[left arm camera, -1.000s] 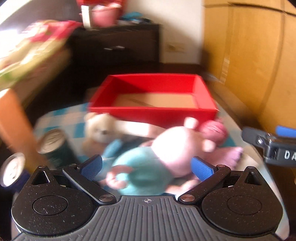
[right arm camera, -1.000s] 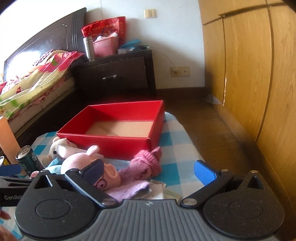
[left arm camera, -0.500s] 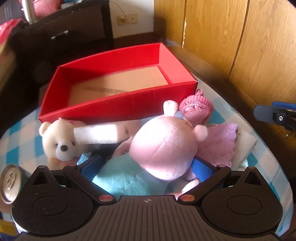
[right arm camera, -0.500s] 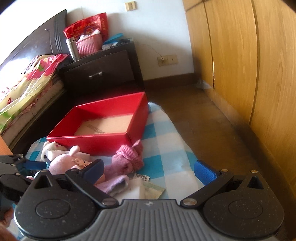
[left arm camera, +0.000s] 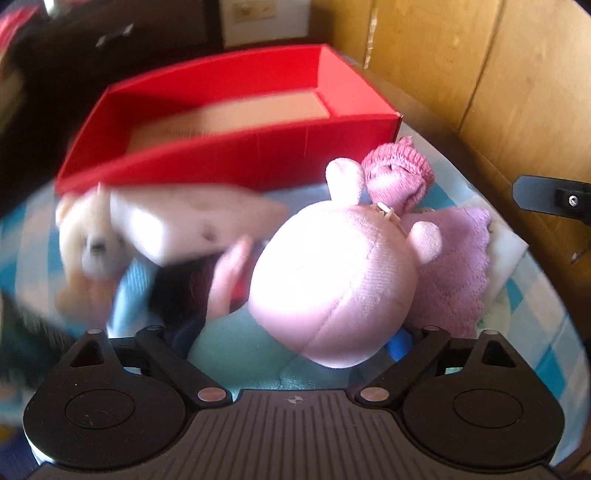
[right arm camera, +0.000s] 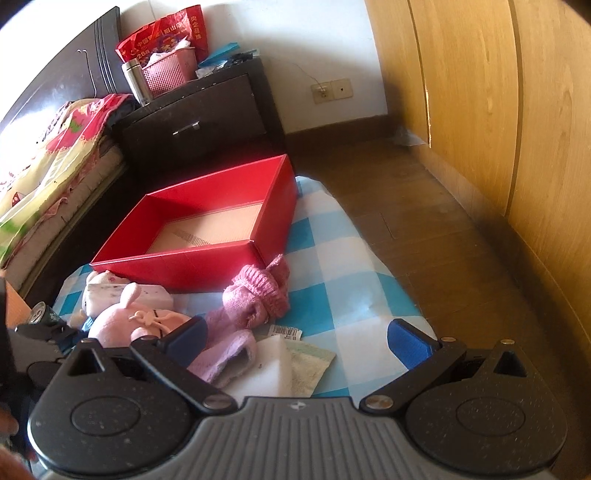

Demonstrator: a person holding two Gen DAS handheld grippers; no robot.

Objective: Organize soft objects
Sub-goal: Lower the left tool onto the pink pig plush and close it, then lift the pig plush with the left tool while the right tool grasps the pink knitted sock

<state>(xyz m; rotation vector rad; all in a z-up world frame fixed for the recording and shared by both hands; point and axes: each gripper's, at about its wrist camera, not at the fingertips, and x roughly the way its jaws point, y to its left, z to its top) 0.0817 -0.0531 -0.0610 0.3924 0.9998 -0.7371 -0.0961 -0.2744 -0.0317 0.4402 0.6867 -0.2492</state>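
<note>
Left gripper (left arm camera: 291, 343): you have brought it down and in over the pile since a second ago; its jaws have just been closing a little and now straddle the pink plush toy (left arm camera: 332, 280). The blue pads are almost wholly hidden under the toy, so you cannot tell from the wrist view whether they press on it yet (treat it as not gripped).

Right gripper (right arm camera: 295, 338): released, jaws wide, nothing between them; it hangs low over the near end of the cloth, shifted only slightly from a second ago.

Pink plush toy: lies on the blue checked cloth (right arm camera: 332, 236), just in front of the red box (right arm camera: 273, 199), its head toward your left gripper and its teal body under the jaws.

Red box: empty, cardboard floor bare; no soft thing is in it yet.

Other soft things: white bear (left arm camera: 92, 240) left of the toy; pink knit hat (right arm camera: 258, 291) and lilac knit piece (right arm camera: 225, 356) to its right, touching it; folded white cloth (right arm camera: 273, 365) beside those.

Meaning for the task: you are at the grasp of the first item, judged by the empty box; closing and lifting come next.

Writing: red bag (right arm camera: 162, 35) on the nightstand (right arm camera: 199, 114) carries Chinese print and a "28"; a barcode tag (right arm camera: 284, 331) lies on the cloth, too small to read; the can (right arm camera: 40, 314) at left shows no legible brand.
</note>
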